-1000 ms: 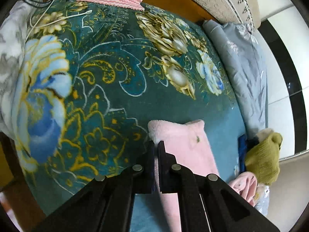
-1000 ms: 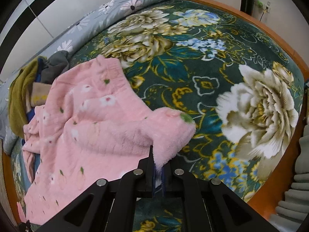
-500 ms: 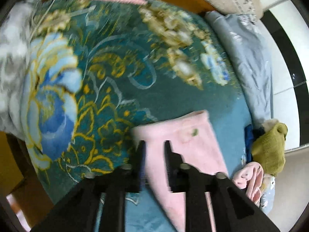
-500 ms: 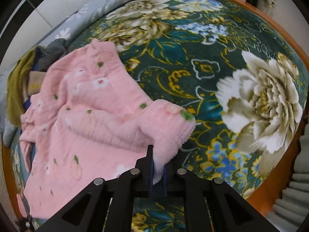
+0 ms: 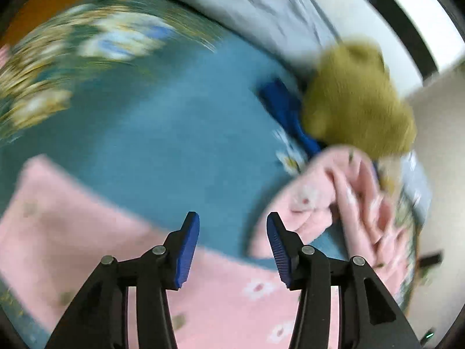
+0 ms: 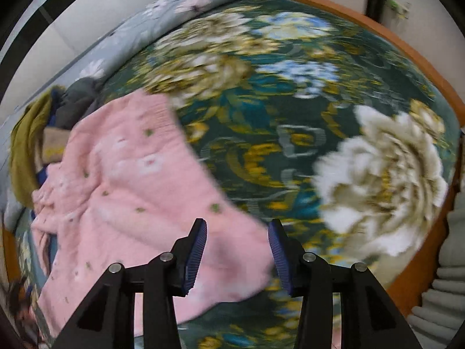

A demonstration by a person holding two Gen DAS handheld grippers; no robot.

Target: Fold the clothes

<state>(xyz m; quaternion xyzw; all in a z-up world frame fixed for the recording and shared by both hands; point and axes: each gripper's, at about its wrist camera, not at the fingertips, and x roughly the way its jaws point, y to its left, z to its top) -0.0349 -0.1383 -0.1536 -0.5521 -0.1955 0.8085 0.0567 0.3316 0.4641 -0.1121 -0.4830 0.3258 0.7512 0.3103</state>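
Both grippers have just been opening: the left gripper (image 5: 233, 226) is standing wide over the blanket (image 5: 162, 145), nothing between its jaws. The right gripper (image 6: 237, 234) is gaping over the pink garment (image 6: 130, 192) at lower left, its pads not pressing it.

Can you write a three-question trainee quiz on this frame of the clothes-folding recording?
1. True or false: the right gripper is clamped on the pink fleece garment.
2. What lies under the garment? A) bare wooden floor B) floral blanket C) glass table
3. Fill in: the pile of clothes beside the garment includes an olive-green piece and a ____ one under it.

Key
1. False: its jaws stand apart, having just been opening, with the garment's edge lying below them. The left gripper is open too.
2. B
3. blue
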